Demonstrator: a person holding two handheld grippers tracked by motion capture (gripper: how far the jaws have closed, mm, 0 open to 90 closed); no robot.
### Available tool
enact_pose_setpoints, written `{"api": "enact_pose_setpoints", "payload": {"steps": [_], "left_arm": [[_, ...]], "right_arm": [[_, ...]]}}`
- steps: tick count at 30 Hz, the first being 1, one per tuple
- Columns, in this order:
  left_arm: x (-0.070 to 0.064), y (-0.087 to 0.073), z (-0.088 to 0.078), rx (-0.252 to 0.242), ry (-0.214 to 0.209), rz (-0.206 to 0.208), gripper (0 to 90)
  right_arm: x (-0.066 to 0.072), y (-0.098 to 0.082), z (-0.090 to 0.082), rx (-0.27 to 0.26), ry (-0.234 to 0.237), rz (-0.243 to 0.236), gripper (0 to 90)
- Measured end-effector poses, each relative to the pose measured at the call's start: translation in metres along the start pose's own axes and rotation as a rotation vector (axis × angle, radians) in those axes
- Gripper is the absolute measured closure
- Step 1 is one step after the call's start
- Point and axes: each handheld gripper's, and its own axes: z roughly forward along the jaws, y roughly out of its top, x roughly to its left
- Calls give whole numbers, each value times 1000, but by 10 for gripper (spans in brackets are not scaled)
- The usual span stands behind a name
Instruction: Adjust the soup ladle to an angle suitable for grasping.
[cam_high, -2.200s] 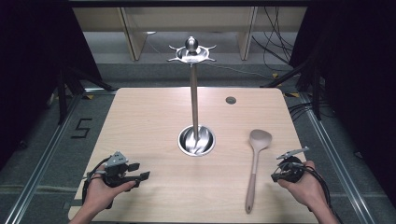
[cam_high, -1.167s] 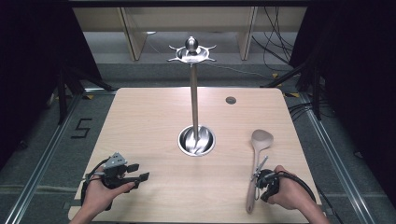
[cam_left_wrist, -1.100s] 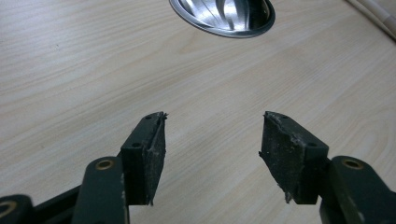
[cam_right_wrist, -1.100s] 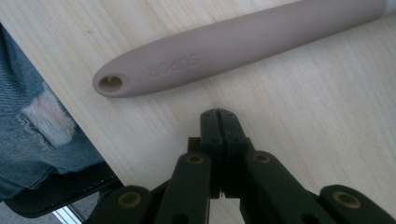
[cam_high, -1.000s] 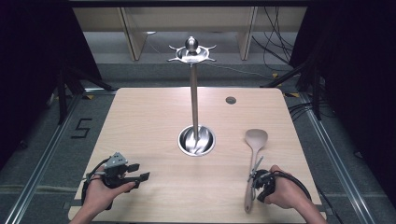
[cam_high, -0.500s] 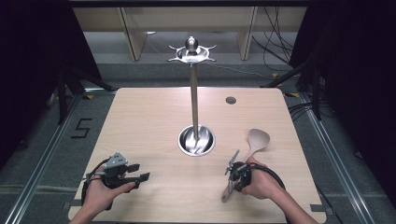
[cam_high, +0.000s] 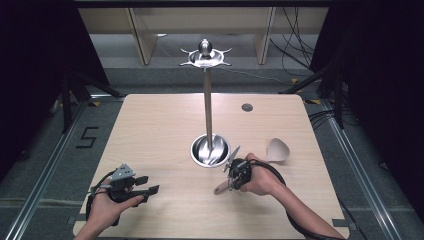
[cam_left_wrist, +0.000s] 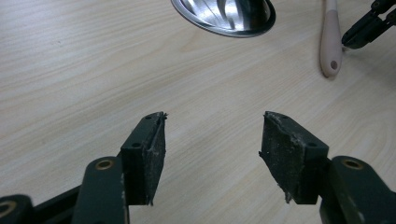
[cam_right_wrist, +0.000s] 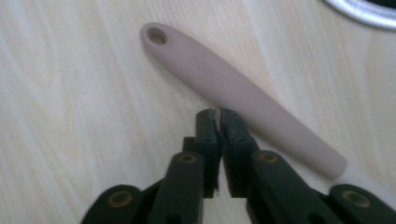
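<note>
A beige spoon (cam_high: 278, 150) lies slantwise on the wooden table (cam_high: 150, 130), its bowl to the right and its handle (cam_right_wrist: 233, 88) running toward the front left. My right gripper (cam_high: 231, 180) is shut with nothing between its jaws. Its tips (cam_right_wrist: 219, 114) press against the side of the handle, near the end with the hole. My left gripper (cam_high: 149, 184) rests at the front left, open and holding nothing (cam_left_wrist: 212, 126). From there I see the spoon's handle (cam_left_wrist: 330, 42) and the right gripper's jaws (cam_left_wrist: 369, 25) farther off.
A tall metal stand (cam_high: 208, 100) rises from a shiny round base (cam_high: 210, 150) at mid-table, with a hooked ring (cam_high: 205, 56) on top. A small dark disc (cam_high: 247, 107) sits at the back right. Shelving and cables lie beyond the far edge.
My right gripper came in from the table's right edge to the spoon's handle and swept it leftward, turning the spoon from upright to slanted. The left gripper stayed put.
</note>
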Motion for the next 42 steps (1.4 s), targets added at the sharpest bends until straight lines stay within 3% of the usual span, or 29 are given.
{"api": "enact_pose_setpoints", "payload": {"steps": [4, 5, 6, 7, 8, 9, 11, 12, 14, 17, 19, 20, 24, 25, 26, 29, 32, 34, 37, 39, 40, 41, 42], "left_arm": [[0, 0, 0, 0, -1, -1, 393], [0, 0, 0, 0, 0, 0, 393], [0, 0, -1, 4, 2, 0, 393], [0, 0, -1, 5, 2, 1, 393], [0, 0, 0, 2, 2, -5, 393], [0, 0, 0, 3, 2, -6, 393], [0, -1, 0, -4, 2, -10, 393], [0, -1, 0, -4, 7, -12, 393], [1, -1, 0, 8, 5, 0, 393], [1, -1, 1, 7, -1, 0, 393], [2, -1, 0, 26, -4, 19, 393], [1, -1, 0, 27, -2, 16, 393], [1, -1, 0, 27, -1, 15, 393], [1, -1, 0, 21, -3, 14, 393], [1, -1, 0, 22, 0, 13, 393], [1, -1, 0, 23, -3, 14, 393], [1, -1, 0, 28, -3, 17, 393], [1, -1, 1, 19, -6, 11, 393], [0, -1, 0, 19, -5, 6, 393], [1, -1, 0, 23, -5, 14, 393], [1, -1, 1, 24, -2, 15, 393], [1, -1, 1, 25, -3, 15, 393], [0, -1, 1, 16, -4, 4, 393]], "right_arm": [[-8, -2, -19, -35, 27, -105, 722], [-15, -4, -31, -18, -7, -172, 668], [-15, -4, -31, -18, -7, -172, 668], [-17, -5, -36, 3, -39, -143, 646], [-24, -5, -40, 42, -83, -213, 618], [-30, -6, -41, 75, -97, -245, 583], [-37, -7, -40, 126, -115, -303, 537], [-44, -7, -38, 132, -115, -367, 526], [-50, -9, -33, 166, -113, -394, 516], [-57, -10, -23, 196, -100, -497, 515], [-51, -11, -19, 226, -79, -442, 513], [-52, -10, -18, 225, -78, -471, 513], [-49, -6, -11, 207, -35, -431, 518], [-50, -4, -10, 216, -34, -442, 522], [-54, -2, -9, 232, -62, -518, 528], [-56, 1, -3, 242, -42, -539, 566], [-53, 3, -1, 243, -33, -522, 642], [-53, 5, 0, 258, -41, -576, 686], [-53, 5, 0, 257, -42, -604, 698], [-53, 5, 2, 238, -41, -653, 710], [-50, 4, 1, 233, -33, -618, 722], [-48, 5, -2, 217, -61, -636, 741], [-42, 4, -6, 165, -50, -549, 771]]}}
